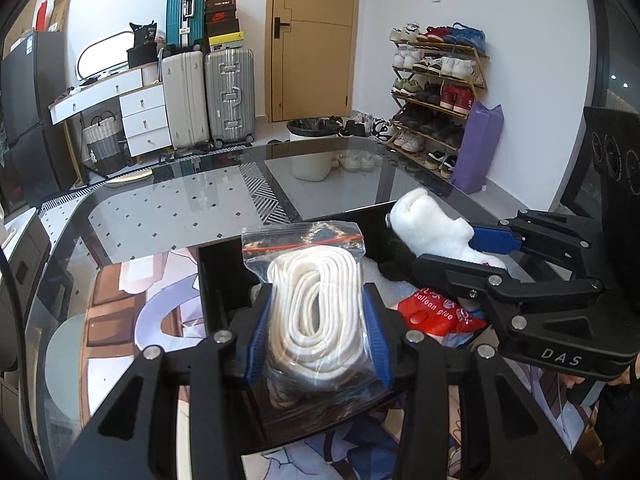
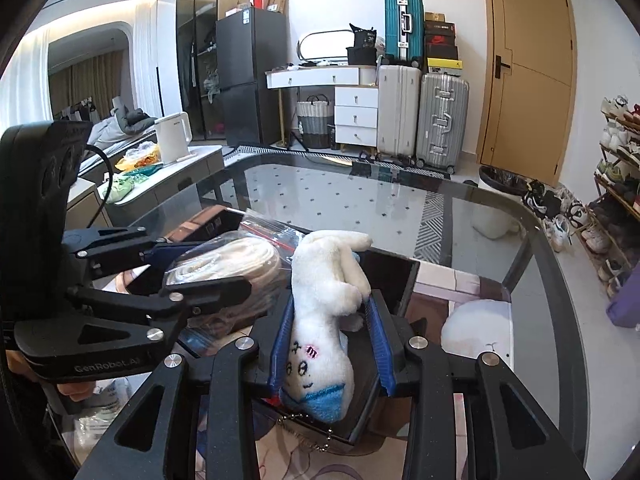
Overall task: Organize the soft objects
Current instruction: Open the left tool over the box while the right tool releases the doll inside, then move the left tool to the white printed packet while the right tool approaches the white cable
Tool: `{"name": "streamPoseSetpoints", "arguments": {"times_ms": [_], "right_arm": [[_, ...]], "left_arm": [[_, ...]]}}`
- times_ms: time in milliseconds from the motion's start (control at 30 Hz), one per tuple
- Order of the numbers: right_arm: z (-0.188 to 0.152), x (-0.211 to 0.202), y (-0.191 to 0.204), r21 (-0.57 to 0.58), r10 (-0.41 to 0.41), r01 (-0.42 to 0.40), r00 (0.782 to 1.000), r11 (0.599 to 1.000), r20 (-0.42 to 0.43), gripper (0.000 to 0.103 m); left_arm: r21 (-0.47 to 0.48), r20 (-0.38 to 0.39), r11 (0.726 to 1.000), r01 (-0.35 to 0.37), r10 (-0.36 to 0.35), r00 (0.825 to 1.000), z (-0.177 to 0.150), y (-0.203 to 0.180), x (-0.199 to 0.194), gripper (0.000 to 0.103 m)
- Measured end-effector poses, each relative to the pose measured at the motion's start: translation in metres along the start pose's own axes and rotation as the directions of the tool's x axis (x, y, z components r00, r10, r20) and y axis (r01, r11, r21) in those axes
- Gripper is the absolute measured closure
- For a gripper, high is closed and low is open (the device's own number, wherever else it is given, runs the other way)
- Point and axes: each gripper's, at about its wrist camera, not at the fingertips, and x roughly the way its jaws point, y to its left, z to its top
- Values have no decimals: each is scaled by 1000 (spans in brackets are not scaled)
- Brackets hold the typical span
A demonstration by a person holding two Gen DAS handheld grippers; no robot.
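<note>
Glass tabletop (image 1: 168, 216) fills the middle of the room, dark-rimmed and see-through, with a printed mat (image 1: 132, 300) lying under a black tray (image 1: 222, 264) near its close edge.

Between the blue pads of the left gripper (image 1: 318, 340) sits a clear zip bag of coiled white rope (image 1: 314, 300), squeezed on both sides, its red-striped seal sticking up past the fingertips (the plastic bulges out around the pads). The bag hangs over the black tray, and its lower end seems to touch the tray floor, though I cannot be sure.

Just to the right of those fingers, the right gripper (image 2: 332, 344) is clenched on a white plush toy (image 2: 324, 320). The toy lies lengthwise between the fingers: its blue-trimmed end with the stitched face points back toward the gripper body, and its stubby limbs poke forward beyond the tips. A small ball chain (image 2: 308, 434) dangles below it. From the left wrist view the plush (image 1: 430, 228) is held above the far right part of the tray, clear of the rope bag.

Under the right gripper's fingers, down in the tray, lies a red packet printed "balloon glue" (image 1: 434, 314).

Farther out, beyond both sets of fingertips, a white bin with a black liner (image 1: 312, 148) stands on the floor past the table. Suitcases (image 1: 208, 96) line the wall to the left of a wooden door (image 1: 314, 40), and a loaded shoe rack (image 1: 436, 96) stands to its right.
</note>
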Motion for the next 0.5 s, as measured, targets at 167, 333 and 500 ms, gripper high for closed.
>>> {"name": "streamPoseSetpoints", "arguments": {"times_ms": [167, 333, 500], "right_arm": [[1, -14, -7, 41, 38, -40, 998, 998, 48, 54], [1, -27, -9, 31, 6, -7, 998, 999, 56, 52], [-2, -46, -5, 37, 25, -27, 997, 999, 73, 6]], "left_arm": [[-17, -3, 999, 33, -33, 999, 2, 2, -7, 49], [-3, 32, 999, 44, -44, 999, 6, 0, -25, 32], [-10, 86, 999, 31, -30, 996, 3, 1, -47, 3]]}}
